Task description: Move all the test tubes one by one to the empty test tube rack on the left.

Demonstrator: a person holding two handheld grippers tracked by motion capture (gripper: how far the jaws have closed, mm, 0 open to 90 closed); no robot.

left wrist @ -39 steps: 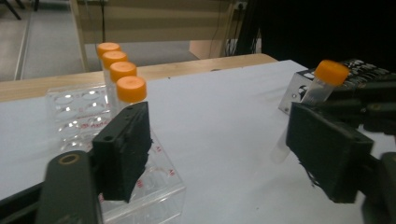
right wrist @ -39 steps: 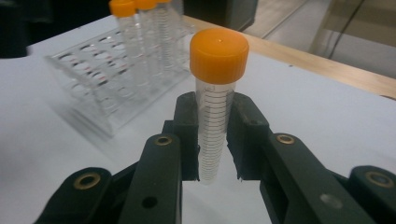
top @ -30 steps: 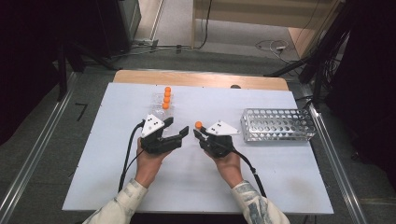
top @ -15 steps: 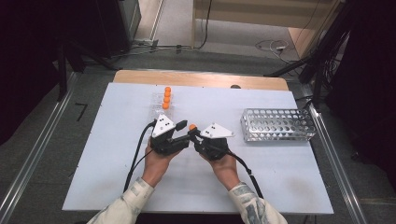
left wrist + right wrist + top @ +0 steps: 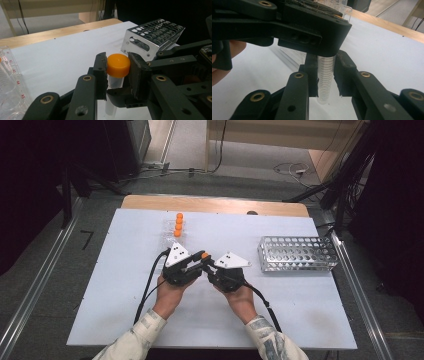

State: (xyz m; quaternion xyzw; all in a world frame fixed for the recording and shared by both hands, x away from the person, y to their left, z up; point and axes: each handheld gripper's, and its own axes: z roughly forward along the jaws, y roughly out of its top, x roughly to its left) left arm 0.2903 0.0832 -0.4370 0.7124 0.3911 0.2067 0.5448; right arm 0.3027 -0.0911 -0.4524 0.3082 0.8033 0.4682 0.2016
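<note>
A tube (image 5: 113,82) is held upright between the 2 grippers, just above the surface (image 5: 125,285). Its orange cap (image 5: 118,65) is pinched by the left gripper (image 5: 117,72); its clear body is pinched below by the right gripper (image 5: 325,75). Uncapping appears to be in hand: next, the cap would be twisted while the body is kept steady.

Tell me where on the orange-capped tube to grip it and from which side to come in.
Grip the tube on its clear body below the cap, jaws closing from its two sides. It stands upright and is round and slim, so flat pads square across the body hold best. The left gripper already pinches at the orange cap; the right gripper brackets the graduated body lower down, which leaves room for both.
</note>
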